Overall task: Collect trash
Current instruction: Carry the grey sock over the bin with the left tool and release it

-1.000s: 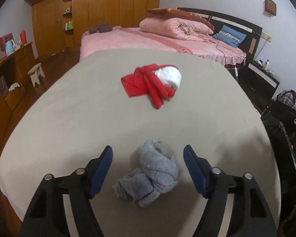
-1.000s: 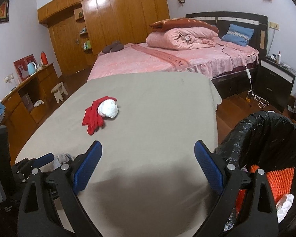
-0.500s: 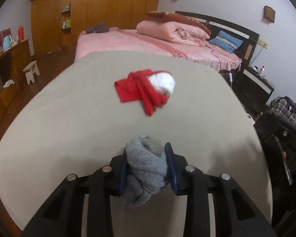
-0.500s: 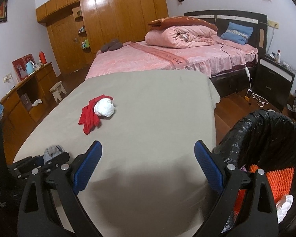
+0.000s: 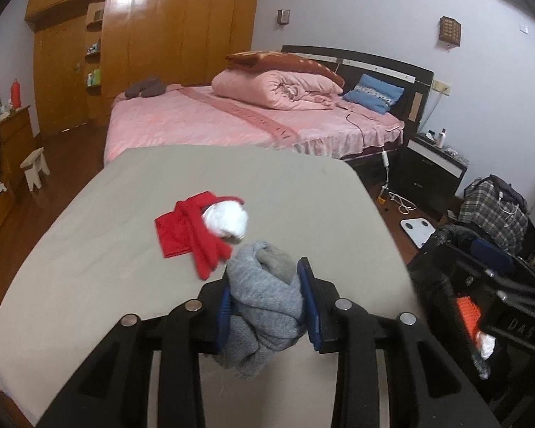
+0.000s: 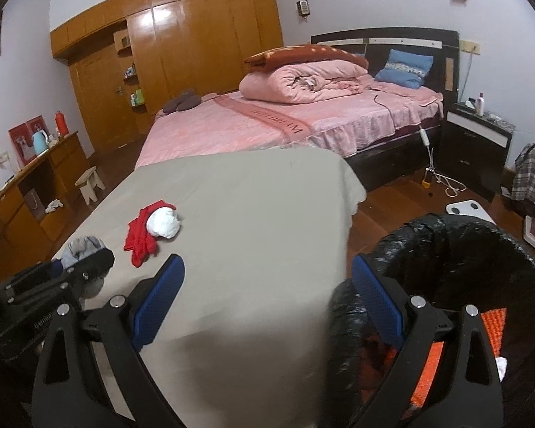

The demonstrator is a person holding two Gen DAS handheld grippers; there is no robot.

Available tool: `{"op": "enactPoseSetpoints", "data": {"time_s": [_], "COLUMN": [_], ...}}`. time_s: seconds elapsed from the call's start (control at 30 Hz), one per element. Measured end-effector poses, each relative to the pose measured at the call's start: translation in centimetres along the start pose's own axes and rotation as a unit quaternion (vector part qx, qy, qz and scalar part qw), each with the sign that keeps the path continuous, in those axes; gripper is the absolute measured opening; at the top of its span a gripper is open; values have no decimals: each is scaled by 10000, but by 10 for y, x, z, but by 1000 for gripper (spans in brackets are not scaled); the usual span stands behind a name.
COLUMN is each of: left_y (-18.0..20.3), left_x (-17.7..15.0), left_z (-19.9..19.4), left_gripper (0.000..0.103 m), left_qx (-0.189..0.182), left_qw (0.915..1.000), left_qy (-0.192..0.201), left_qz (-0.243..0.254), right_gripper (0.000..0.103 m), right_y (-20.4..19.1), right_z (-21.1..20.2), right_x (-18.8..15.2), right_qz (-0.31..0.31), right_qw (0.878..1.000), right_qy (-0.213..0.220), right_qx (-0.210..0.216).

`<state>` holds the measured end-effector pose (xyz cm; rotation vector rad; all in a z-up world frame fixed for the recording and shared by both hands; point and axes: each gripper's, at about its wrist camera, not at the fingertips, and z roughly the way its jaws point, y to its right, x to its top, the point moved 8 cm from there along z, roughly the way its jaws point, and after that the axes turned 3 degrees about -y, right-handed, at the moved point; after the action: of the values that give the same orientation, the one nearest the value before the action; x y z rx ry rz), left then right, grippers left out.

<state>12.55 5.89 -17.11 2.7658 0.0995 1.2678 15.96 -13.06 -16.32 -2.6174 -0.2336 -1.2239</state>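
**One bundle lifted, one still on the desk**

Left wrist view: the left claw (image 5: 267, 303) is closed tight on the grey sock bundle (image 5: 264, 306) at lower centre; the red cloth with white wad (image 5: 203, 228) lies mid-frame on the desk (image 5: 89, 267).

Right wrist view: the right claw (image 6: 267, 299) gapes empty; the black-lined bin (image 6: 481, 249), lower right, holds some rubbish.

- Grey knitted sock wad (image 5: 264, 303): bunched and twisted, pinched between the blue fingers (image 5: 312, 306) of the left gripper (image 5: 267, 306), clear of the bench (image 5: 89, 267), a loose end dangling.
- Red cloth (image 5: 187, 230): crumpled flat on the bench.
- White crumpled wad (image 5: 226, 218): touching the red cloth's edge.
- Black-lined bin (image 6: 481, 249): beside the bench, orange and white scraps inside.
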Motion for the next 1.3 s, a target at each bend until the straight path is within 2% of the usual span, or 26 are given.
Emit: {"op": "enactPoseSetpoints", "data": {"time_s": [0.23, 0.53, 0.83, 1.0, 1.2, 1.23, 1.3], "left_y": [26, 109, 201, 249, 287, 292, 297], "left_x": [17, 32, 30, 21, 10, 8, 5], "left_z": [2, 4, 6, 10, 17, 18, 19], "left_gripper": [33, 34, 34, 34, 36, 37, 47], "left_qx": [-197, -861, -1597, -1992, -2408, -2455, -2538], "left_qw": [9996, 9941, 9798, 9696, 9574, 9557, 9531], "left_qy": [95, 220, 154, 51, -129, -156, -194], "left_qz": [161, 623, 1195, 1420, 1590, 1617, 1640], "right_gripper": [92, 92, 92, 92, 92, 92, 92], "right_y": [27, 108, 188, 220, 248, 252, 255], "right_z": [-19, -63, -106, -124, -141, -143, -147], "right_x": [5, -3, -25, -35, -41, -42, -42], "right_qz": [155, 563, 992, 1180, 1370, 1387, 1401], "right_qw": [9996, 9929, 9788, 9703, 9611, 9599, 9584], "right_qy": [122, 296, 413, 478, 581, 596, 615], "right_qx": [-210, -1004, -1742, -2057, -2327, -2364, -2410]}}
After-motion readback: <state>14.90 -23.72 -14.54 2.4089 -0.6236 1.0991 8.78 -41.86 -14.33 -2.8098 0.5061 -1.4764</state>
